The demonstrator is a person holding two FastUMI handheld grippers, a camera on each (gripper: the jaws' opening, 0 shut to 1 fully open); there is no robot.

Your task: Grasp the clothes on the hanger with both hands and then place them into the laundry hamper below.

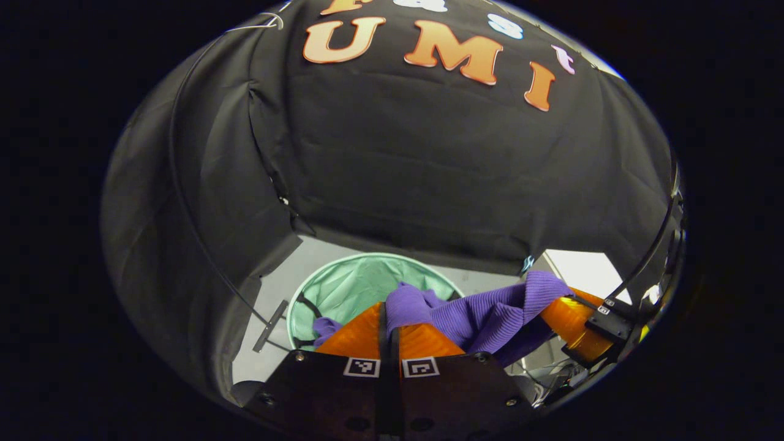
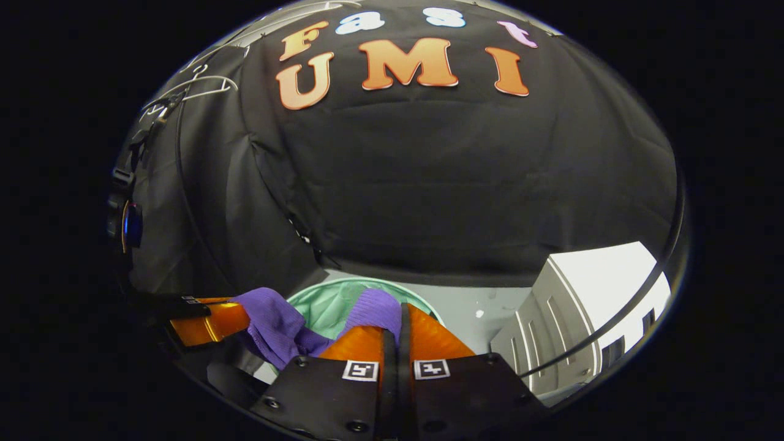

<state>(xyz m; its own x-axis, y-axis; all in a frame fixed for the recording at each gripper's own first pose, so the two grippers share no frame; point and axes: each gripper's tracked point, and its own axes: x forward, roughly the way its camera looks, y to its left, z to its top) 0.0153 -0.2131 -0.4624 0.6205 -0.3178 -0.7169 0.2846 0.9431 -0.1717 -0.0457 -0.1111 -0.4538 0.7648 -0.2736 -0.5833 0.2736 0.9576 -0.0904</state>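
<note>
While the left gripper (image 1: 387,309) sits at the bottom centre of the left gripper view, its jaws are clenched on a fold of the purple garment (image 1: 484,315), which bunches up just above the fingers. To the left of that fold and behind it, in the lower middle of the frame, lies the green laundry hamper (image 1: 352,285), its mouth open on the pale floor (image 1: 269,294); a corner of the cloth hangs over its near rim. From the fold the ribbed garment stretches rightward to the lower right of the frame, where the right gripper (image 1: 566,315) shows farther off with the cloth draped over its fingers.

At the upper left of the right gripper view hang wire hangers (image 2: 205,86). Lower left, the left gripper (image 2: 226,318) meets the purple garment (image 2: 272,327), which sags toward the centre. The laundry hamper (image 2: 327,306) lies behind it. At the bottom centre, the right gripper (image 2: 395,318) has its jaws closed on another fold of the cloth. A white cabinet (image 2: 588,312) stands at the lower right.
</note>
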